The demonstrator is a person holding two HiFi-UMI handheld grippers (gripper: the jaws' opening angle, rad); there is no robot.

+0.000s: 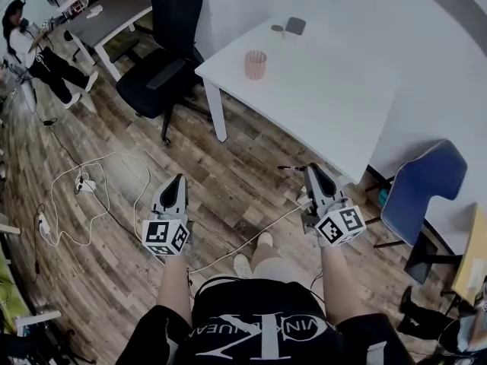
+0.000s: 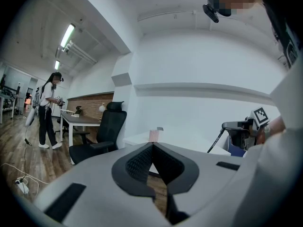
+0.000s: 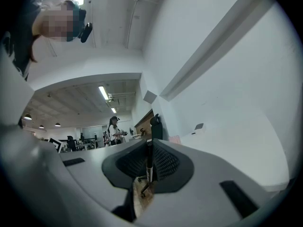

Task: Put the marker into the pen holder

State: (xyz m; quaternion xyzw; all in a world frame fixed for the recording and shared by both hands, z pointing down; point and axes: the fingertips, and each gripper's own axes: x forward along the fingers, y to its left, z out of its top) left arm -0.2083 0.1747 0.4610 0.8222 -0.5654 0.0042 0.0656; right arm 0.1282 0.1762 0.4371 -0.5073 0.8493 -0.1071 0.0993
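Note:
A pink pen holder (image 1: 256, 65) stands upright on the white table (image 1: 335, 90), ahead of both grippers; it also shows small in the left gripper view as the pen holder (image 2: 154, 135). My right gripper (image 1: 310, 169) is shut on a thin black marker (image 1: 291, 168), which sticks out to the left of its tip, over the wooden floor short of the table. In the right gripper view the marker (image 3: 149, 164) runs upright between the closed jaws of the right gripper (image 3: 149, 144). My left gripper (image 1: 179, 178) hangs over the floor, shut and empty, jaws meeting in the left gripper view (image 2: 152, 146).
A black office chair (image 1: 163, 67) stands left of the table and a blue chair (image 1: 422, 185) to its right. White cables (image 1: 91, 185) trail over the floor. A small dark object (image 1: 295, 26) lies at the table's far side. A person (image 1: 34, 48) stands far left.

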